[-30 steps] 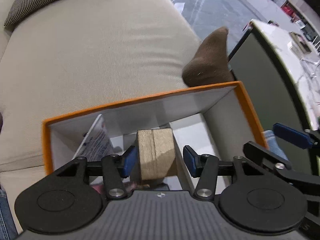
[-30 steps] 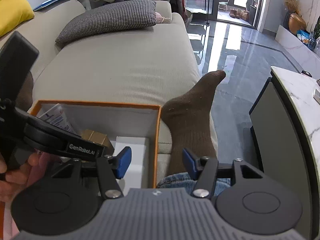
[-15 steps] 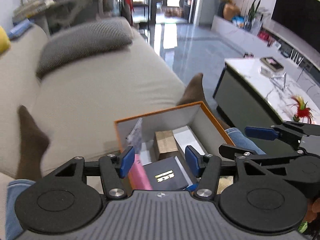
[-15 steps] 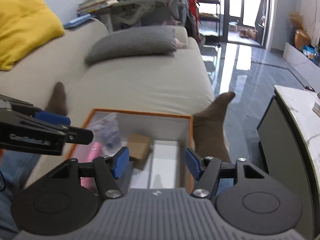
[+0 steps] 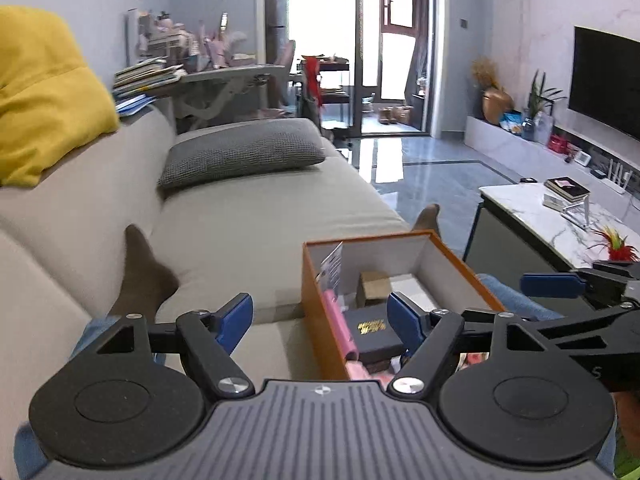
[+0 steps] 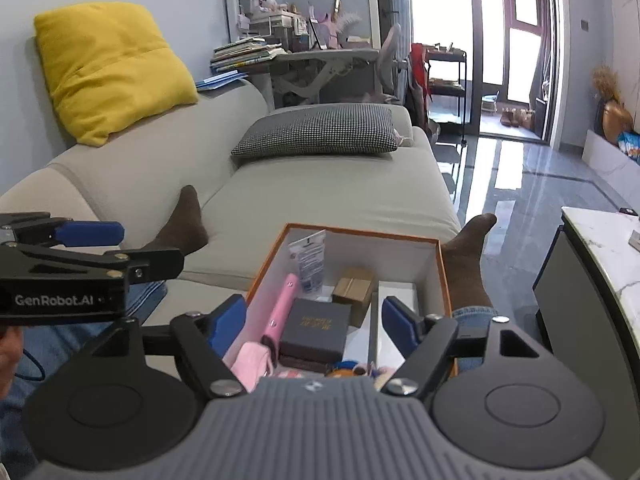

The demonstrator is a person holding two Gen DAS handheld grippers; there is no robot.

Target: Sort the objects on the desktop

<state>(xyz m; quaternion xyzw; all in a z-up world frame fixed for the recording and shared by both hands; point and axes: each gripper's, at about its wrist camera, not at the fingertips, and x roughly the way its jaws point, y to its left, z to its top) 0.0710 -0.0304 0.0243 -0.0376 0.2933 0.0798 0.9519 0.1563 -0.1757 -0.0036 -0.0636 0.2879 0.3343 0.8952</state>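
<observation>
Beige sofa (image 6: pixel 320 196) under my rig: both my claws, left claw (image 5: pixel 320 316) and right claw (image 6: pixel 310 320), have just been opening wide, nothing between them. Beyond, the orange box (image 6: pixel 440 264) holds a dark case (image 6: pixel 316 330), pink tool (image 6: pixel 280 312), cardboard block (image 6: pixel 354 286) and tube (image 6: pixel 308 260).

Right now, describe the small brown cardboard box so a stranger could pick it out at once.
Find the orange-edged open box with white inner walls sitting on the beige sofa. Towards its far wall stands the small brown cardboard box, between a white printed tube and a flat white box. It is the only plain, kraft-coloured thing there, behind a dark square box with gold lettering.
</observation>
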